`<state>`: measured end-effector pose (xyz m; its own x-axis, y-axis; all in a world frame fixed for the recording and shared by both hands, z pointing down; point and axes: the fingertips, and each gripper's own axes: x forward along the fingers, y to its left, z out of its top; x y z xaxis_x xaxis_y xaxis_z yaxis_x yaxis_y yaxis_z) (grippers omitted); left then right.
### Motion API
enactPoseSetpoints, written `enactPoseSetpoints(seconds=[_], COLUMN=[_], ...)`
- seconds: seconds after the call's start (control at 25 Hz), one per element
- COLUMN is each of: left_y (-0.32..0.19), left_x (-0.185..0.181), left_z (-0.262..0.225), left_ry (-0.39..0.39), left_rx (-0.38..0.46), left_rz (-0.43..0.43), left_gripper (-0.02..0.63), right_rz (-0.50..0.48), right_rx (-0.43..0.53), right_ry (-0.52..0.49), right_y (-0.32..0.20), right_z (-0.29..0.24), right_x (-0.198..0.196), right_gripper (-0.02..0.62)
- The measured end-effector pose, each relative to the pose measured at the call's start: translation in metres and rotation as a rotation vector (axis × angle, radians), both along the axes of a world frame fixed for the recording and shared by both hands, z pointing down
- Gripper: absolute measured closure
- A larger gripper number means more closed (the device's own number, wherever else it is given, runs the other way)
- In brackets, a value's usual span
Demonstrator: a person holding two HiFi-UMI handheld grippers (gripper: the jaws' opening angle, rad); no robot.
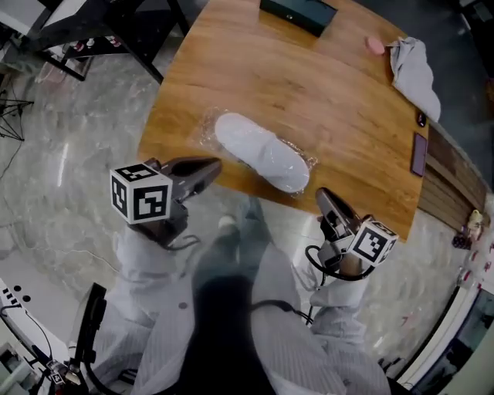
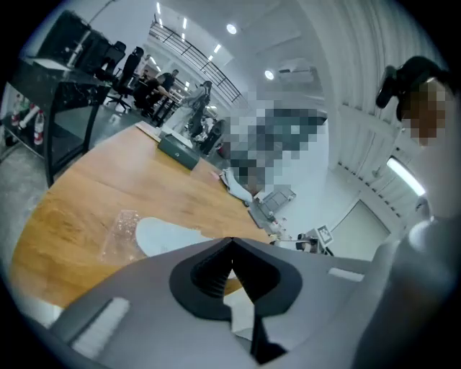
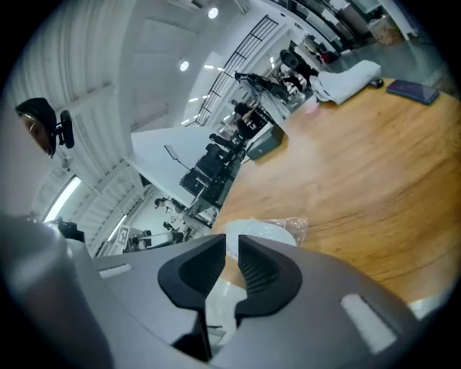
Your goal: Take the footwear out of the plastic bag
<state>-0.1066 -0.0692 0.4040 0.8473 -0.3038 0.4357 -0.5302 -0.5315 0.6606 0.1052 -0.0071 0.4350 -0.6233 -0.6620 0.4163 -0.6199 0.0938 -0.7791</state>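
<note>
A pair of white slippers point(image 1: 262, 154) lies inside a clear plastic bag point(image 1: 210, 123) near the front edge of the wooden table point(image 1: 332, 100). My left gripper point(image 1: 218, 163) hovers just off that edge, left of the bag, shut with nothing in it. My right gripper point(image 1: 320, 193) hangs below the edge at the slippers' right end, with a narrow gap between its jaws and nothing in it. The left gripper view shows the shut tips point(image 2: 230, 241) in front of the slippers point(image 2: 162, 234). In the right gripper view the parted jaws point(image 3: 232, 241) point at the bagged slippers point(image 3: 263, 232).
A black box point(image 1: 299, 11) sits at the table's far edge. At the far right lie a grey cloth point(image 1: 415, 73) and a small pink object point(image 1: 375, 45). A dark phone point(image 1: 419, 153) rests at the right edge. The person's legs stand right under the table's front edge.
</note>
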Motion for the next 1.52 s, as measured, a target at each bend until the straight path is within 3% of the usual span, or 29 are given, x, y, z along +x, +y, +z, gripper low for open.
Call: enactPoseSetpoints(seconds=[0.12,0.24,0.36,0.48,0.76,0.92,1.04,1.2,1.52], left_y=[-0.032,-0.055,-0.073,-0.086,-0.118,-0.113,-0.109,-0.103,-0.095], left_x=[-0.001,-0.004,-0.011,-0.02,-0.032,-0.035,-0.038,-0.026,-0.01], left_z=[0.0,0.008,0.021,0.048,0.119,0.149,0.165,0.169,0.175], left_ry=[0.068,0.081,0.064,0.016,-0.143,-0.257,-0.336,-0.298,-0.201], left_rx=[-0.02,-0.074,-0.129,-0.202,-0.355,-0.457,-0.488,-0.522,-0.621], left_rz=[0.042,0.071,0.101,0.137,0.256,0.381,0.459,0.534,0.581], left_gripper=[0.604,0.596,0.465,0.44,0.449,0.502,0.551,0.543,0.494], right_rz=[-0.081,-0.148,-0.169,-0.158,-0.154,-0.184,-0.195,-0.221,-0.284], right_rx=[-0.105,-0.186,-0.25,-0.304,-0.349,-0.359,-0.373,-0.39,-0.405], right_ry=[-0.051,-0.113,-0.138,-0.157,-0.242,-0.255,-0.307,-0.33,-0.393], right_y=[-0.003,-0.008,-0.011,-0.009,-0.015,-0.017,-0.019,-0.02,-0.017], right_z=[0.027,0.048,0.07,0.088,0.106,0.114,0.114,0.117,0.123], right_x=[0.01,0.013,0.013,0.017,0.014,0.014,0.01,0.006,-0.001], right_gripper=[0.508,0.465,0.442,0.436,0.428,0.428,0.43,0.431,0.43])
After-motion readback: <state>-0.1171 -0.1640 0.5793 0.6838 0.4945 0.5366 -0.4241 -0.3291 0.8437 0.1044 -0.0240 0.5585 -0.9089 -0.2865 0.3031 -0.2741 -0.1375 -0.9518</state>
